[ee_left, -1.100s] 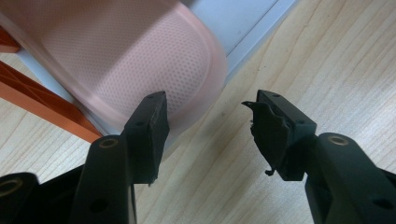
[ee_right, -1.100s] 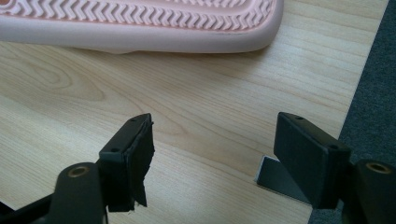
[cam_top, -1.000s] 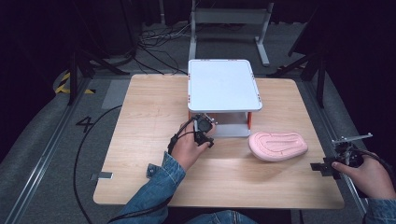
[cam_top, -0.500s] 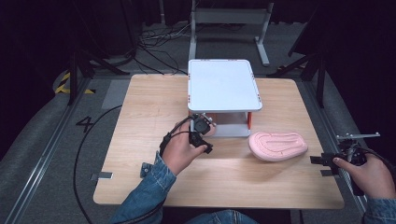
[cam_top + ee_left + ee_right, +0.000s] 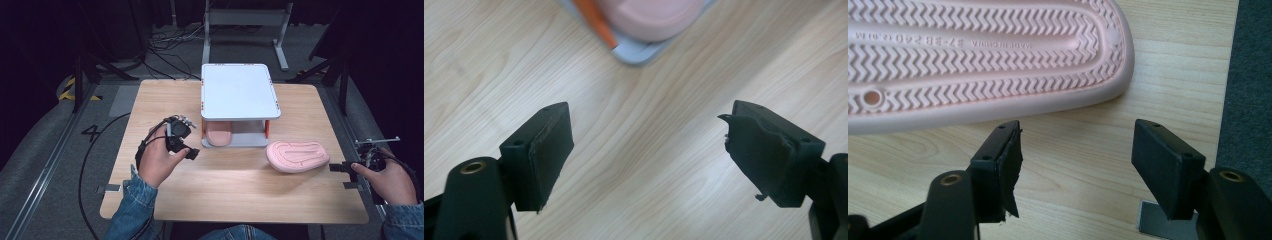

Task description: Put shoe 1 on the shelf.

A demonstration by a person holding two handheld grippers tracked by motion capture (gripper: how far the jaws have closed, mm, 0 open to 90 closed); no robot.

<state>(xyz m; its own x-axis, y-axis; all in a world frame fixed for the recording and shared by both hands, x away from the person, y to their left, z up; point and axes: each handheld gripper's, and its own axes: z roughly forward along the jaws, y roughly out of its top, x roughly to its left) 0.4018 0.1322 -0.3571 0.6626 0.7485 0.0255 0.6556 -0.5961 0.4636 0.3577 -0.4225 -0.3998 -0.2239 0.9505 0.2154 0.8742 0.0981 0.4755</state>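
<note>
Wooden table (image 5: 235, 185) on grey floor, dark room, cables behind; white two-tier rack (image 5: 239, 92) at centre.

One pink slipper (image 5: 218, 136) lies on the rack's lower shelf; the second pink slipper (image 5: 298, 156) lies sole-up just right of the rack, its zigzag tread and moulded lettering clear in the right gripper view. Left gripper (image 5: 186, 150): jaws spread and just been opening, nothing between. Right gripper (image 5: 345, 167): jaws apart, empty, near the sole-up slipper.

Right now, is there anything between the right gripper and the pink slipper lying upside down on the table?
No. In the right gripper view, just bare wooden table lies between the open right gripper and the pink slipper.
</note>
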